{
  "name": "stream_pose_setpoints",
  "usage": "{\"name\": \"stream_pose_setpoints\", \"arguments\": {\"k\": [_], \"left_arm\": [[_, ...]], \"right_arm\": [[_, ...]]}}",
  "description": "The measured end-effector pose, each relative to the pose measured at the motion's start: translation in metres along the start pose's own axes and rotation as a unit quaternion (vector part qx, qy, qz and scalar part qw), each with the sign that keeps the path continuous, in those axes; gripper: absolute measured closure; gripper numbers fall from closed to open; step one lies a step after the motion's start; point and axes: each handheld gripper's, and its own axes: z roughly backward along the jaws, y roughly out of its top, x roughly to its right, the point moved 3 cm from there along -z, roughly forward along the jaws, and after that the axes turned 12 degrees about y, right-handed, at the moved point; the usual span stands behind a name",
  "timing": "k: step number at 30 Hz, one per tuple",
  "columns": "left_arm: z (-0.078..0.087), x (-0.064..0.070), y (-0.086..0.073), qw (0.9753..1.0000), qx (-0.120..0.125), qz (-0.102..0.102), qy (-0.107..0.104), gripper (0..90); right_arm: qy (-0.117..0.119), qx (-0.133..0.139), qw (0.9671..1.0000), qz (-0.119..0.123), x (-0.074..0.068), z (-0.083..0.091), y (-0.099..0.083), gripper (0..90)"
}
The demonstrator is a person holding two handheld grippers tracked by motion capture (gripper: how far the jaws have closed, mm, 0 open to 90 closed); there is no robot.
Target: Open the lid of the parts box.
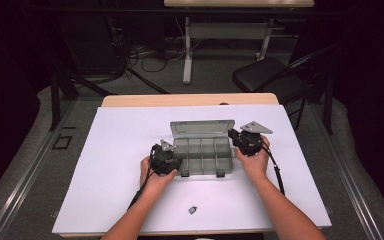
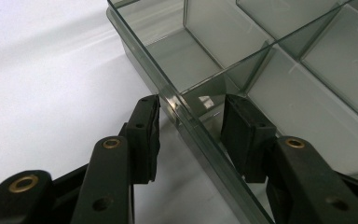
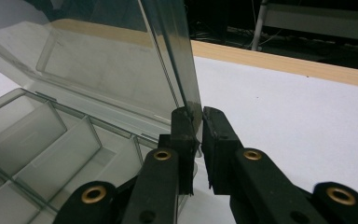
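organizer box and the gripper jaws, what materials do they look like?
Organizer box: looks like clear, smoke-tinted hard plastic, glossy; the table shows through its walls and raised lid.
Pads of the left hand-held gripper: matte black, probably rubber or plastic, on black arms with brass-coloured rivets.

Both forearms reached in from the near edge, left hand (image 1: 156, 172) wrapped around the left hand-held gripper (image 2: 189, 135), jaws parted and set apart, right hand (image 1: 254, 159) holding the right hand-held gripper (image 3: 196, 140) farther forward, jaws nearly closed together
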Motion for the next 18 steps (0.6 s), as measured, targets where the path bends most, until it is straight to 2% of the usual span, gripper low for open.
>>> {"name": "stream_pose_setpoints", "arguments": {"k": [4, 8, 13, 18], "left_arm": [[0.0000, 0.0002, 0.0000, 1.0000, 0.000, 0.001, 0.000, 56.5], [0.0000, 0.0003, 0.0000, 1.0000, 0.000, 0.001, 0.000, 56.6], [0.0000, 0.0002, 0.0001, 1.0000, 0.000, 0.001, 0.000, 56.5], [-0.0001, 0.0000, 0.0001, 1.0000, 0.000, 0.000, 0.000, 56.5]], "right_arm": [[-0.006, 0.005, 0.9999, -0.013, 0.0003, -0.0014, 0.0004, 84.0], [-0.010, 0.012, 0.9991, -0.041, 0.0004, -0.0032, 0.0013, 84.3], [-0.030, 0.010, 0.9984, -0.048, -0.0008, -0.0059, 0.0036, 85.5], [-0.039, 0.010, 0.9974, -0.060, -0.0006, -0.0091, 0.0054, 86.3]]}}
